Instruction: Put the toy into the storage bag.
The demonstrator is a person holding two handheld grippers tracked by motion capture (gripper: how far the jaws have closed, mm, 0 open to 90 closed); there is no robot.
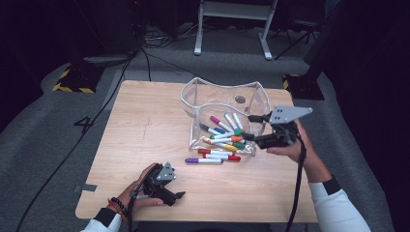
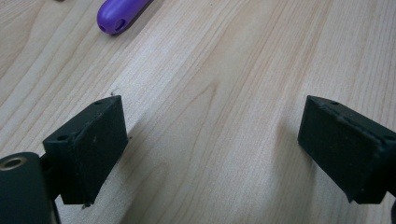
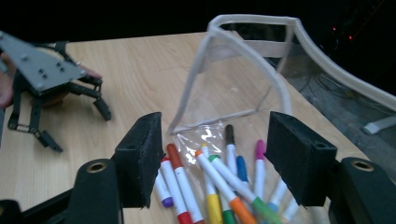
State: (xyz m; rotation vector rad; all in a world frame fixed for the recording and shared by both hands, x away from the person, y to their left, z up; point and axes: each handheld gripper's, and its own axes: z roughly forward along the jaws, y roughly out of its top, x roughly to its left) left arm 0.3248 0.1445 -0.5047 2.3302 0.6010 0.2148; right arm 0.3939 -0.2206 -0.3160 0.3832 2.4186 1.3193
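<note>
**Markers piled at the pouch, both grippers empty**

You hold the right gripper (image 1: pixel 251 129) at the right edge of the clear pouch (image 1: pixel 218 96), its jaws pointing left toward the pouch's open side. In the right gripper view the two black jaws stand wide apart with nothing pressed between them; past the gap lie the markers (image 3: pixel 219 175), and the pouch (image 3: pixel 243 60) rises behind them with its white-trimmed rim bowed open. No marker touches either pad.

Most of the markers (image 1: pixel 223 133) lie heaped inside the pouch's lower part, caps in pink, blue, green, orange and yellow mixed together. Two rest on the bare table (image 1: pixel 145 125) just in front of the pouch: a purple marker (image 1: pixel 203 160) nearest you, and a red marker (image 1: pixel 220 154) just behind it, close to the pouch's edge.

Your left gripper (image 1: pixel 179 193) sits low near the front edge of the table, well apart from the pouch, with your hand wrapped around its body. In the left gripper view its jaws are spread wide over plain wood and grip nothing; the purple marker's (image 2: pixel 119 14) cap end shows at the top of that view, clear of the jaws.
</note>
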